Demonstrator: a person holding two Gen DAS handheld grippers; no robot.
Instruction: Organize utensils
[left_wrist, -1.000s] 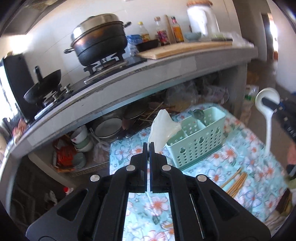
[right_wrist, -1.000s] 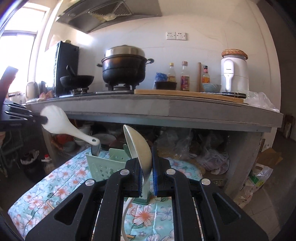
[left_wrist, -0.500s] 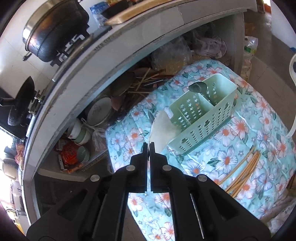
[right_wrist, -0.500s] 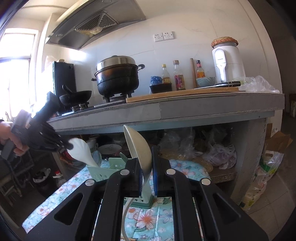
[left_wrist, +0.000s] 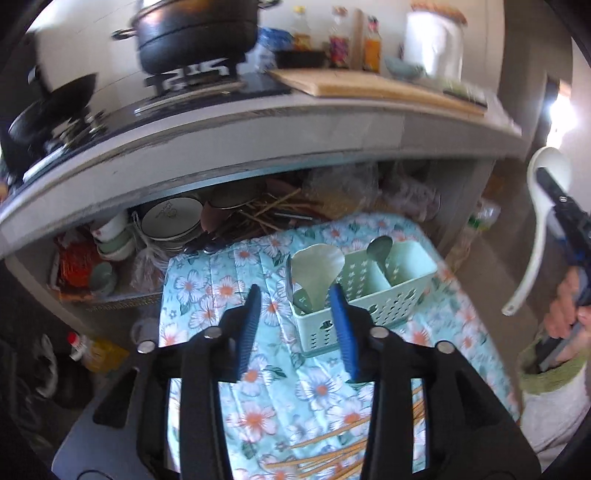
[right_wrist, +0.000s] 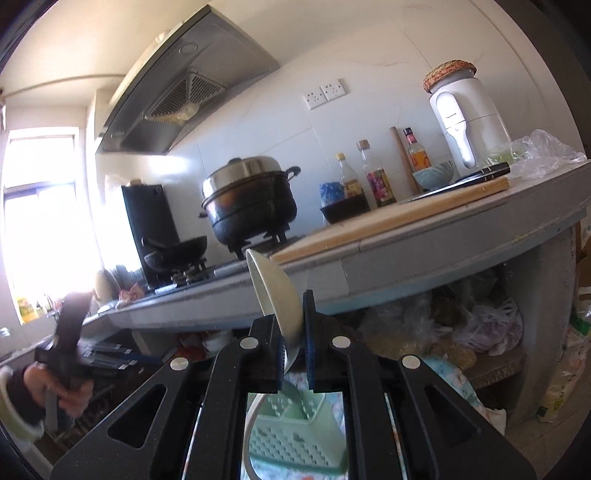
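Note:
A pale green caddy stands on the floral tablecloth. A white rice paddle stands in its left compartment, and a metal spoon in its right one. My left gripper hovers just before the caddy. Its jaws are opening and the pads are off the paddle's handle. Wooden chopsticks lie on the cloth near me. My right gripper is shut on a white ladle spoon, held in the air with its bowl up. From the left wrist view that ladle hangs at the far right.
Behind the table runs a grey counter with a black pot, a wok, bottles and a cutting board. Bowls and plastic bags fill the shelf beneath. A person's hand grips the right tool.
My left gripper let go of the rice paddle, which now stands in the caddy, and its jaws spread. My right gripper rose and rolled with the ladle still in it.

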